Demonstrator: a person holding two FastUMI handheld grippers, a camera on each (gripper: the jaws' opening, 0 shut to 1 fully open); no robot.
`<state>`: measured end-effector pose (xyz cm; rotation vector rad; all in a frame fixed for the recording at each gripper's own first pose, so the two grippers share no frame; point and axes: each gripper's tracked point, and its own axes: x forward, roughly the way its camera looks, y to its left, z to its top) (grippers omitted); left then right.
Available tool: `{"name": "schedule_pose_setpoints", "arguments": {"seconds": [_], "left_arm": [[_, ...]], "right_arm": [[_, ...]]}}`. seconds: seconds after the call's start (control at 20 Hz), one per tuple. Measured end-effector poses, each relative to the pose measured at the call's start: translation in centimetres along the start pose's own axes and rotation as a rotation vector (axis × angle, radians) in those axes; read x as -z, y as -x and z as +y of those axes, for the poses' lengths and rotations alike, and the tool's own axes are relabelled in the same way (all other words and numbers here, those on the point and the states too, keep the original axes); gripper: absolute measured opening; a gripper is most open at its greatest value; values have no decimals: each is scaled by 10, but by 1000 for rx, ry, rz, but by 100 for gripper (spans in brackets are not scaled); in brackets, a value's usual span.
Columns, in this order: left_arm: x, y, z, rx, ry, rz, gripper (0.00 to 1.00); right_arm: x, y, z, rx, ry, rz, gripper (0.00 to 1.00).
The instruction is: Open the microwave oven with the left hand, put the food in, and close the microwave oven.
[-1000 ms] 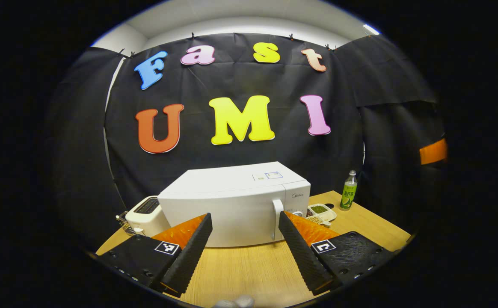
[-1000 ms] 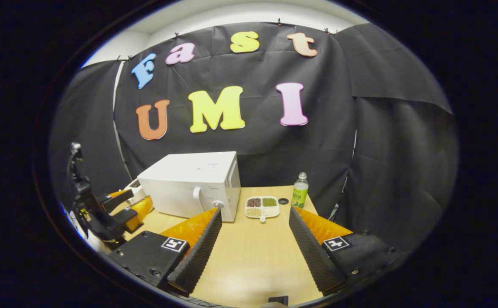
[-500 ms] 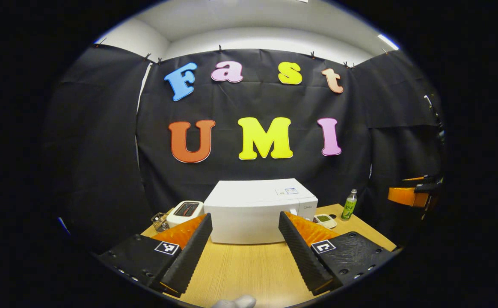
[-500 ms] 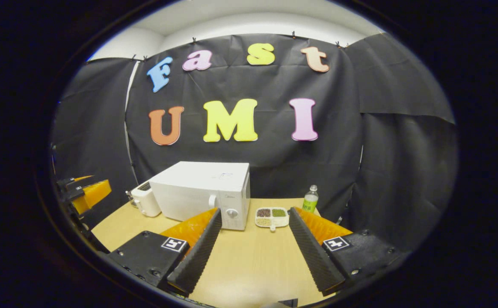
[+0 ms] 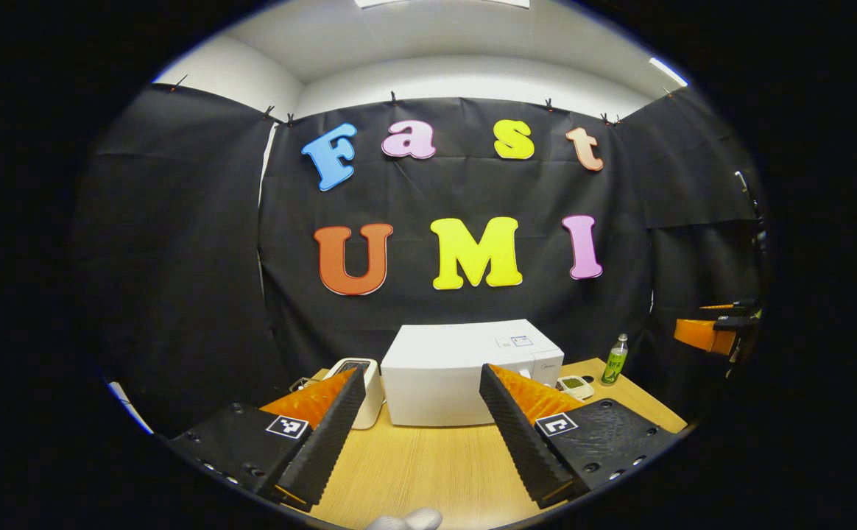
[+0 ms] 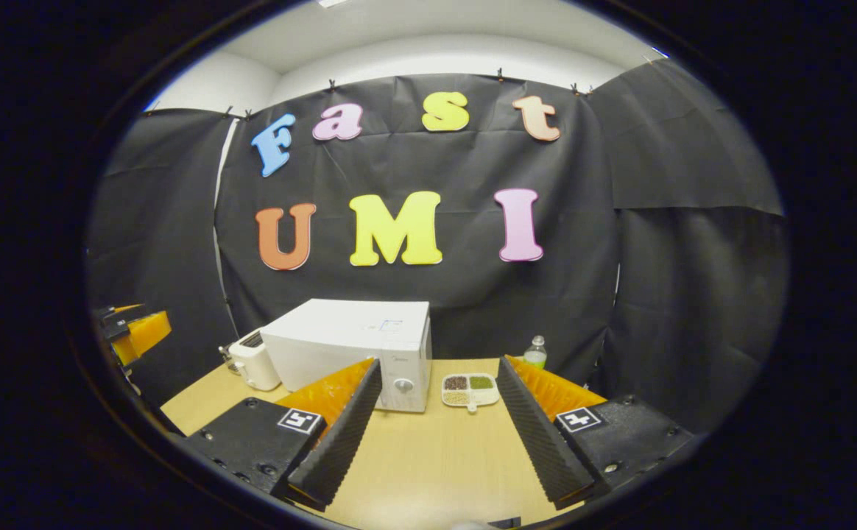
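Over the last second, the left gripper has been drawn back from the microwave oven, which is now seen smaller and lower in the left gripper view, with the toaster beside it brought fully into sight and more of the wooden table exposed in front. The right gripper has likewise been pulled back and raised, so that the microwave, the divided food tray and the green bottle appear farther off in the right gripper view. In that view the left gripper, earlier close to the microwave's side, is now placed at the far left edge, well apart from it.
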<state>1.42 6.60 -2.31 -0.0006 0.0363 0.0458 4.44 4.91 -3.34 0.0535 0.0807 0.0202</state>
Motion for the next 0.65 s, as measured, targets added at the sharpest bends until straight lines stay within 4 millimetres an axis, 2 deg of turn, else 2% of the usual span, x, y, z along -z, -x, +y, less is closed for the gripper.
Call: {"name": "schedule_pose_setpoints", "arguments": {"seconds": [0.25,0.65], "left_arm": [[3,-4,2,7,-2,7,96],[-9,-12,2,19,4,-17,96]], "right_arm": [[-10,3,-1,14,10,-18,92],[-24,2,-3,27,6,-51,92]]}}
